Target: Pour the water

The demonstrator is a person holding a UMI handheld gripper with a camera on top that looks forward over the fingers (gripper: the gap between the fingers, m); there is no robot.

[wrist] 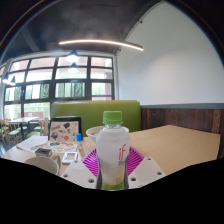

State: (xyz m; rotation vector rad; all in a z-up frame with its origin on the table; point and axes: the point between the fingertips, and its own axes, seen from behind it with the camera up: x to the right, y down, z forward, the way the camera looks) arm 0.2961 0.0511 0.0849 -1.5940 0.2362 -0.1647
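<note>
Water bottle [113, 150] upright between gripper [113, 172] pads, both pressing.

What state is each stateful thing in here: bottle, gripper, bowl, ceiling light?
Water bottle: upright, green cap on, held between the fingers.
Gripper: shut on the water bottle, pink pads pressed against its sides.
Bowl: upright on the table just beyond the bottle; contents cannot be seen.
Ceiling light: switched on.

Gripper [113, 168] level, fingers [92, 165] pressed against bottle [113, 150] both sides.
</note>
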